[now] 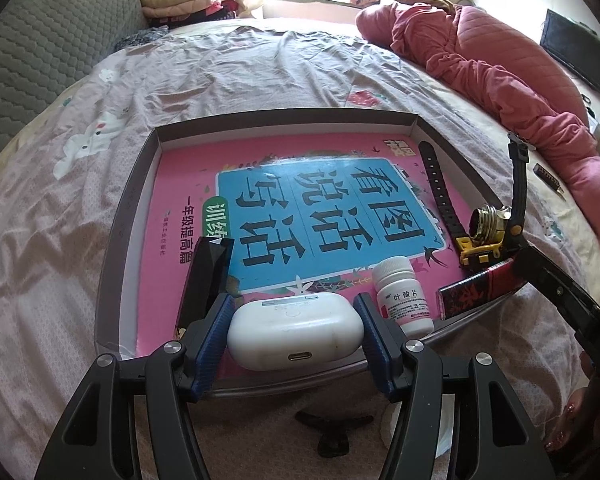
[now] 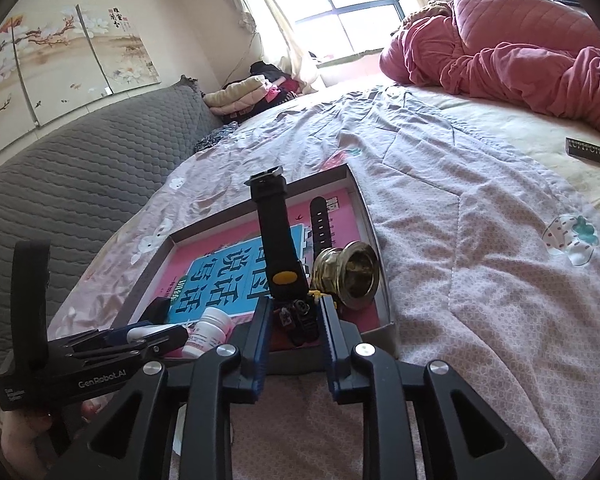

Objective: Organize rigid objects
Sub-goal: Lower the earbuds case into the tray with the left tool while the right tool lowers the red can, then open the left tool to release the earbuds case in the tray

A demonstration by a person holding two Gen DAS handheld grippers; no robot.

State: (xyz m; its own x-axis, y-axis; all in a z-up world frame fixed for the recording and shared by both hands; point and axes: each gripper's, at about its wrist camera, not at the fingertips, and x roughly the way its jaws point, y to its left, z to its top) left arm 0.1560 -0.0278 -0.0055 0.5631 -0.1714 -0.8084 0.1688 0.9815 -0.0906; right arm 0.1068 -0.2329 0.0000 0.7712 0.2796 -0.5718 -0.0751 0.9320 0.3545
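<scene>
A shallow grey tray (image 1: 128, 200) on the bed holds a pink book (image 1: 180, 168). My left gripper (image 1: 293, 304) is shut on a white earbuds case (image 1: 296, 332) at the tray's near edge, with its blue pads against both ends. Beside the case stand a white pill bottle (image 1: 400, 296), a red-and-black box (image 1: 476, 284) and a black faceted block (image 1: 208, 276). My right gripper (image 2: 296, 308) is open around the body of a black-and-yellow watch (image 2: 276, 232), whose one strap sticks up. A brass fitting (image 2: 348, 276) lies next to the watch.
A pink quilt (image 1: 500, 60) is piled along the bed's right side, and a small dark bar (image 2: 584, 150) lies near it. A grey padded cushion (image 1: 40, 48) lines the left. A black clip (image 1: 332, 432) lies on the sheet below my left gripper.
</scene>
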